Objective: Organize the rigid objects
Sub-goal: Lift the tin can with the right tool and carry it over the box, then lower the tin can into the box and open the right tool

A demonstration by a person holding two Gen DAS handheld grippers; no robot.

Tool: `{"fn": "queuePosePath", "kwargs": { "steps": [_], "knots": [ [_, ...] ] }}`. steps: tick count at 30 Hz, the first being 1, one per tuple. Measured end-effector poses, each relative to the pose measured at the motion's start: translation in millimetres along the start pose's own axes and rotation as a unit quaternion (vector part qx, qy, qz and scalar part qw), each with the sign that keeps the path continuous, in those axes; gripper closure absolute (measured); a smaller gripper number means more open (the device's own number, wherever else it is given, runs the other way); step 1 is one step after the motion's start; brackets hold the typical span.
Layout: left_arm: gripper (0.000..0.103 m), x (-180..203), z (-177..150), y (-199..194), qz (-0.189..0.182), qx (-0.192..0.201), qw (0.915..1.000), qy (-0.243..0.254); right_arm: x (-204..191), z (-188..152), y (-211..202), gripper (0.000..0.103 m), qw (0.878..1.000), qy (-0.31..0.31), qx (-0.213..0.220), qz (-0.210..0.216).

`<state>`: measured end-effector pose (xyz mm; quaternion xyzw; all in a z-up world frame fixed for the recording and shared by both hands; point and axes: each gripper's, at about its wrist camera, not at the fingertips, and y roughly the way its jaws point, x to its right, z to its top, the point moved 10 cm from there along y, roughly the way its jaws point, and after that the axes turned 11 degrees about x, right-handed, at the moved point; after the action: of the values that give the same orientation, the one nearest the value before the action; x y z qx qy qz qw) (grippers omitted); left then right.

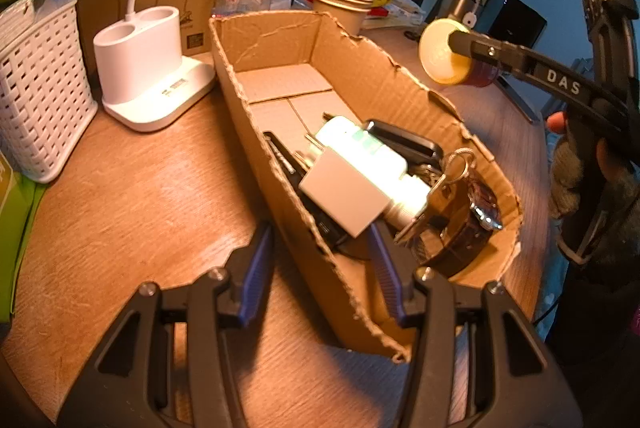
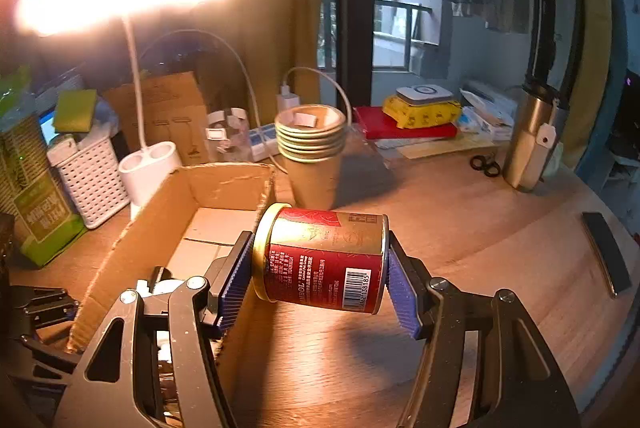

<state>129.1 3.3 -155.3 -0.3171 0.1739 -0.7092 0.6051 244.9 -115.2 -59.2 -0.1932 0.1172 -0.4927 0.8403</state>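
A torn-edged cardboard box lies on the wooden desk and holds a grey-white charger block, a white bottle, a black case, keys and a wristwatch. My left gripper straddles the box's near left wall, one finger outside and one inside, with gaps showing, so it is open. My right gripper is shut on a red and gold can, held sideways by its two ends just right of the box. From the left wrist the can's yellow lid hovers beyond the box's right wall.
A white lamp base and a white basket stand left of the box. Stacked paper cups sit behind it. A steel flask, small scissors and a black bar are on the right. Books and clutter line the back edge.
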Motion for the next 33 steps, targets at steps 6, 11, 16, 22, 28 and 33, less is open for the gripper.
{"fn": "queuePosePath", "kwargs": {
  "steps": [6, 11, 16, 22, 28, 33],
  "knots": [
    [0.052, -0.1, 0.2, 0.3, 0.0, 0.0, 1.0, 0.0, -18.4, 5.9, -0.4, 0.038, 1.0, -0.014, 0.007, 0.017],
    [0.052, 0.0, -0.1, 0.0, 0.0, 0.0, 1.0, 0.0, -37.3, 9.0, 0.0, 0.038, 0.999, -0.028, 0.01, 0.04],
    [0.052, 0.1, -0.1, 0.0, 0.0, 0.0, 1.0, 0.0, -58.3, 8.0, 2.4, 0.038, 0.996, -0.044, 0.012, 0.073],
    [0.052, 0.0, -0.1, 0.1, 0.0, 0.0, 1.0, 0.0, -79.2, 2.0, 11.4, 0.038, 0.993, -0.063, -0.001, 0.098],
    [0.052, 0.0, -0.1, 0.1, 0.0, 0.0, 1.0, 0.0, -89.2, -1.6, 21.1, 0.038, 0.991, -0.074, -0.011, 0.112],
    [0.052, 0.4, -0.5, 0.1, -0.001, 0.0, 1.0, -0.001, -93.7, 0.1, 25.0, 0.038, 0.99, -0.079, -0.013, 0.114]
  ]
}}
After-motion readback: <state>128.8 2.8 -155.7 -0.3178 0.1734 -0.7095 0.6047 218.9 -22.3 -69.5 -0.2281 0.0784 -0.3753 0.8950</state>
